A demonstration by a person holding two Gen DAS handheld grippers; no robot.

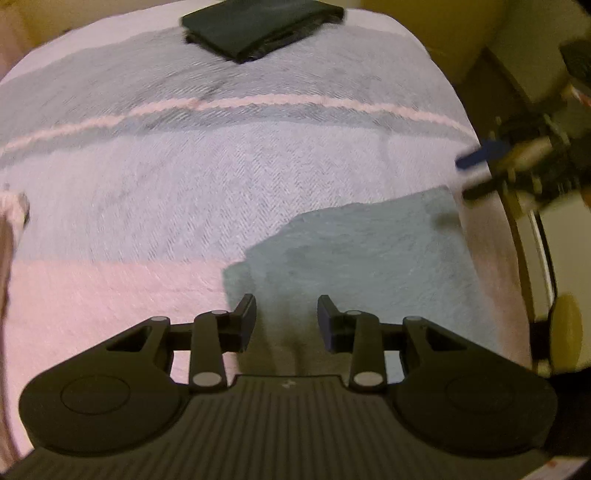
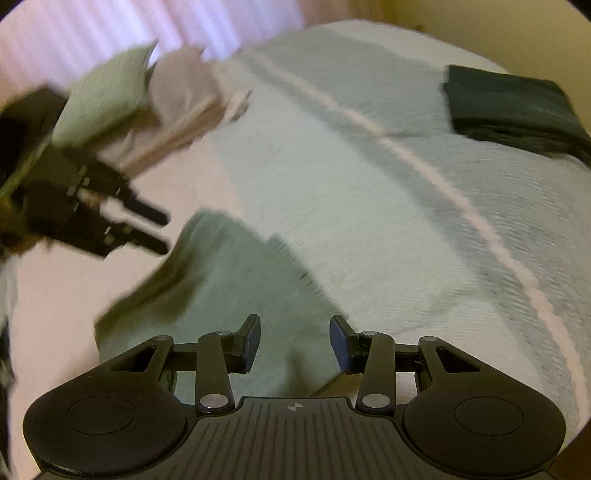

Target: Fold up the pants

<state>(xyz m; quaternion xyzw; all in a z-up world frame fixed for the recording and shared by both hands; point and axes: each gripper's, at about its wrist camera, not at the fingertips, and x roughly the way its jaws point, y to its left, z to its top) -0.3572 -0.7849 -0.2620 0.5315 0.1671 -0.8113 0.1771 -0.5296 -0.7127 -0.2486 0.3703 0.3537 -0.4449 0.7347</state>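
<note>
Left tool (image 1: 286, 321): jaws apart, nothing between the pads; it points steeply down at the bed (image 1: 184, 177). Directly under and ahead of its fingertips lies the folded pale green pants (image 1: 351, 251), a flat, roughly rectangular bundle on the herringbone cover. No cloth touches either pad in this view. Frame is motion-blurred.

Right tool (image 2: 293, 341): jaws likewise apart and empty. The same pants lie just below and to the left of its fingertips in its own view, with a raised ridge of fabric running toward the left tool, which shows there side-on, jaws parted, just beside the bundle's far corner.

Judgement: the fold appears made and both tools are clear of the cloth. To finish well, both should lift straight off so no pad drags an edge, then the ridge wants pressing flat if the layers are not square.

Also present, well apart from both tools: a dark folded garment (image 1: 262, 27) at the far end of the bed, and a heap of unfolded clothes (image 2: 147, 99) at its side.
</note>
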